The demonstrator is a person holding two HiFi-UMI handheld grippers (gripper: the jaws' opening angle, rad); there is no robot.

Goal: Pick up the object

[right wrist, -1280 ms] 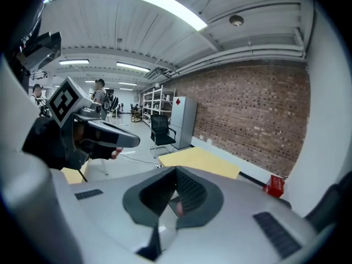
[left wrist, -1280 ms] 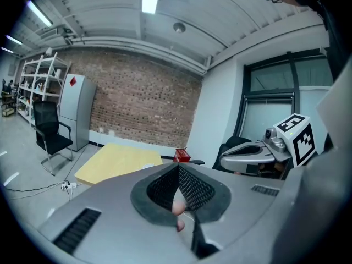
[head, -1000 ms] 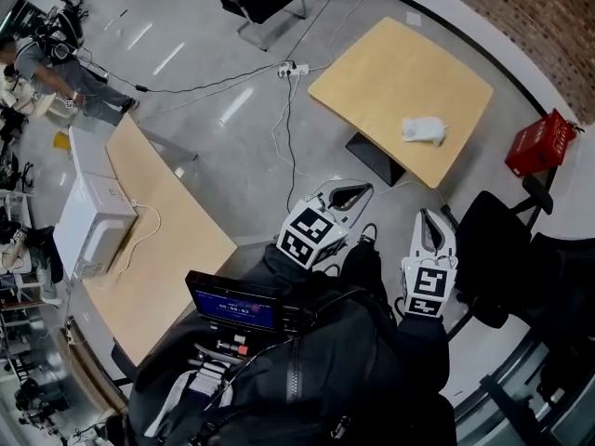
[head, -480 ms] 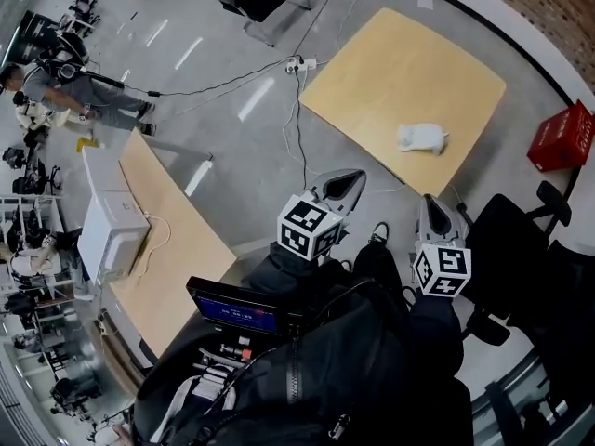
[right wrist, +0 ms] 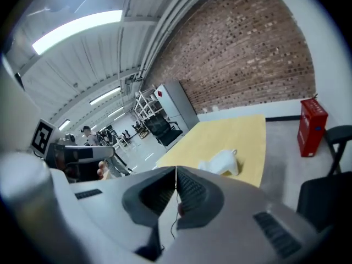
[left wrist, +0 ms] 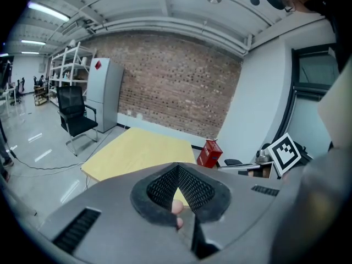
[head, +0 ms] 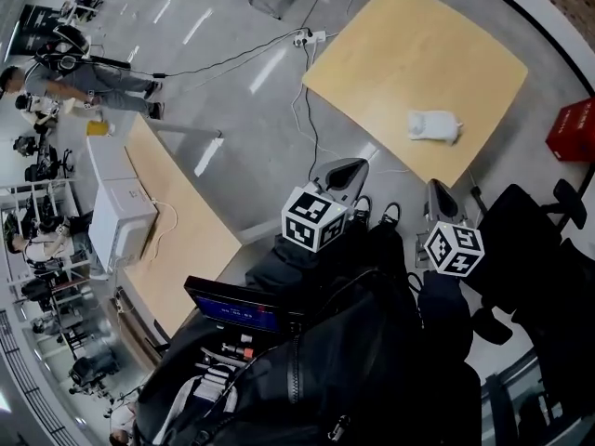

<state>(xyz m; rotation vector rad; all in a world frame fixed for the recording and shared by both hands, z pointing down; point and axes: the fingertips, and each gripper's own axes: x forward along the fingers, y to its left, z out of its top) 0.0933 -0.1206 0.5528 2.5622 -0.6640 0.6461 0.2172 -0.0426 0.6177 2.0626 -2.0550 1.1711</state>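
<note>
The object is a small white thing [head: 432,125] lying near the front edge of the yellow table [head: 409,45]. The right gripper view shows this white thing [right wrist: 220,161] ahead of the jaws and a little to their right, on the table [right wrist: 231,133]. My left gripper [head: 344,171] and right gripper [head: 438,193] hover over the floor short of the table, both pointing toward it. Both the left gripper [left wrist: 177,168] and the right gripper [right wrist: 176,170] are shut with nothing between their jaws. In the left gripper view only the table [left wrist: 137,150] shows; the white thing is hidden.
A red box [head: 575,130] stands on the floor right of the table. Black chairs [head: 535,240] are close on my right. Cables [head: 307,91] trail across the floor. A long wooden table [head: 181,235] with a white appliance [head: 121,219] is at left, a person [head: 74,77] beyond it.
Both grippers have moved forward toward the yellow table, which now sits nearer in the head view. The right gripper's marker cube has rolled. Both stay shut.
</note>
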